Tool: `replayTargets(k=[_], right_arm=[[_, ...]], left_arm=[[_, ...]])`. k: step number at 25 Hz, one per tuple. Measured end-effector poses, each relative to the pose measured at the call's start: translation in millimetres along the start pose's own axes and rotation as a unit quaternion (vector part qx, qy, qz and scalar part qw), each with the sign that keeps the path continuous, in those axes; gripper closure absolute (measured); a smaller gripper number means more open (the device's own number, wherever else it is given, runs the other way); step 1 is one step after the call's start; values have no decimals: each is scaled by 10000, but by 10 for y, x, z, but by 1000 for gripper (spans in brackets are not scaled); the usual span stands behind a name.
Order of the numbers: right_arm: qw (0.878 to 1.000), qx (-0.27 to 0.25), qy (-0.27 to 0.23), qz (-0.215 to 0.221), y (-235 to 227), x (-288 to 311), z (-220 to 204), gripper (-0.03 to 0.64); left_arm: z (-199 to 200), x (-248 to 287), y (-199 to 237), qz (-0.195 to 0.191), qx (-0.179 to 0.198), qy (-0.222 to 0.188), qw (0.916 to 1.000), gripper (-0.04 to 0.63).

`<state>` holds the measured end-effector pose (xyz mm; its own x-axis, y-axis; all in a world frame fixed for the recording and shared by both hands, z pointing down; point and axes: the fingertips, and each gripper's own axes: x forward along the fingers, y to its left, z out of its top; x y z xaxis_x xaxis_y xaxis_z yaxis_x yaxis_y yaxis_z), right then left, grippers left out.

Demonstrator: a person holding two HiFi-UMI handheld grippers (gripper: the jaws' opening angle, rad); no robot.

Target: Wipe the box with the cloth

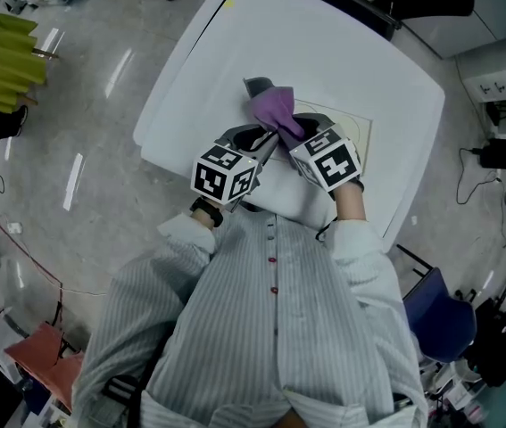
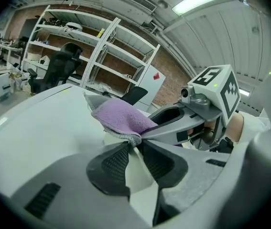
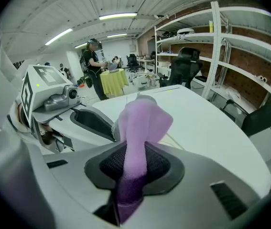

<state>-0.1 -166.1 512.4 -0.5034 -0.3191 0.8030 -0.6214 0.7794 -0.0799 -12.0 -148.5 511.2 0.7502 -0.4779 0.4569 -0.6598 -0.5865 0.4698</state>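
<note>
Purple cloth point(image 3: 142, 120) pinched in my right gripper's point(image 3: 133, 165) fingers; left gripper point(image 2: 136, 146) fingers closed tip-to-tip on its grey hem, over box point(image 1: 352, 130) on counter point(image 1: 324, 52)

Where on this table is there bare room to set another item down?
Bare: the table's far half beyond the cloth, and the strip from the left tool to the table's left edge. Crowded: near middle, where the right tool meets it on the cloth by the box.
</note>
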Motion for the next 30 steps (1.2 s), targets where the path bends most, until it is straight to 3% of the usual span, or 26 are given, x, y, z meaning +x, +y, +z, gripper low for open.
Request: replayTargets(k=[30], right_arm=[[9976, 340, 366, -485, -556, -612, -774, 529]], left_arm=[[6, -8, -6, 283, -39, -151, 9995, 517]])
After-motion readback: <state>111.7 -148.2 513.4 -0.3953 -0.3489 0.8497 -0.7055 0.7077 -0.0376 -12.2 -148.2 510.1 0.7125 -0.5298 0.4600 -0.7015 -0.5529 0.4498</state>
